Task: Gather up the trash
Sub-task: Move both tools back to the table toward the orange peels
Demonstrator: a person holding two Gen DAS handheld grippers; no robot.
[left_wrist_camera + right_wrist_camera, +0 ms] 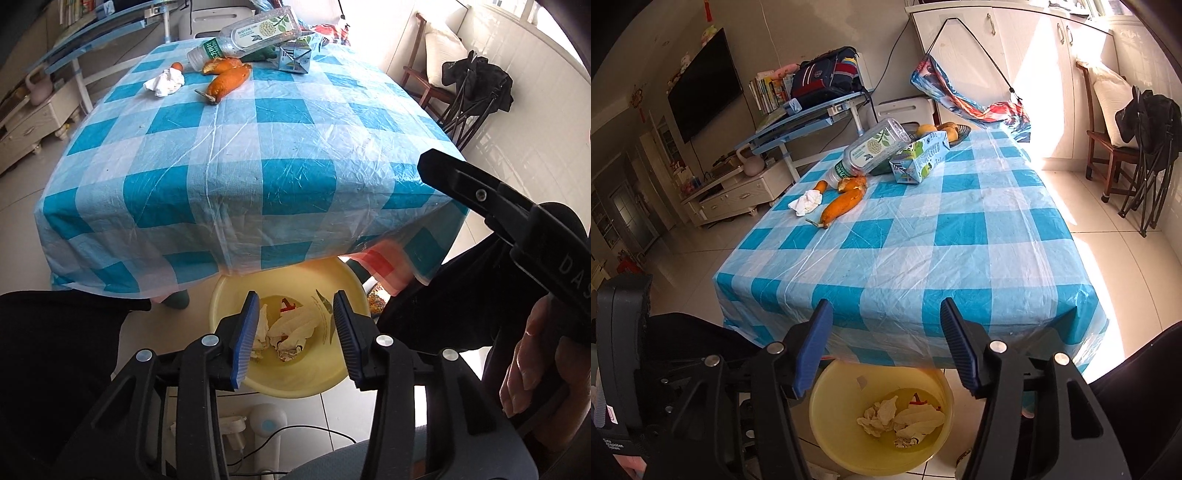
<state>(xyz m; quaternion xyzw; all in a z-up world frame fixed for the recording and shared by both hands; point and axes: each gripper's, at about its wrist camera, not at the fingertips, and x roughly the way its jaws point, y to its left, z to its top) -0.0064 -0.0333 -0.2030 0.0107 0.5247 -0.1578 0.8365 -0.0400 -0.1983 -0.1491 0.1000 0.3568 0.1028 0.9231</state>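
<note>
**Drop made over the basin, more trash waiting on the desk**

While the left hand-held gripper [295, 332] is held over the yellow basin [225, 291] on the floor at the near edge of the desk [236, 155], its jaws are parted to a moderate width with nothing between them; crumpled paper [291, 332] is seen lying in the basin below. The right hand-held gripper [886, 343] is opened somewhat wider and is likewise empty, aimed over the desk's near edge.

Remaining trash is gathered at the far left of the desk: a crumpled tissue [807, 201], orange peels [842, 206], a plastic bottle [871, 149] lying tilted, and a flattened drink carton [919, 157].

For the next pick, the tissue or the nearest peel is judged easiest; the jaws should be widened before descent and closed across the narrow side, so nothing is pushed along the slippery checked cover.

Green Chinese lettering is visible on the bottle's label but cannot be read with confidence; "DAS" is printed on the right gripper's body.
</note>
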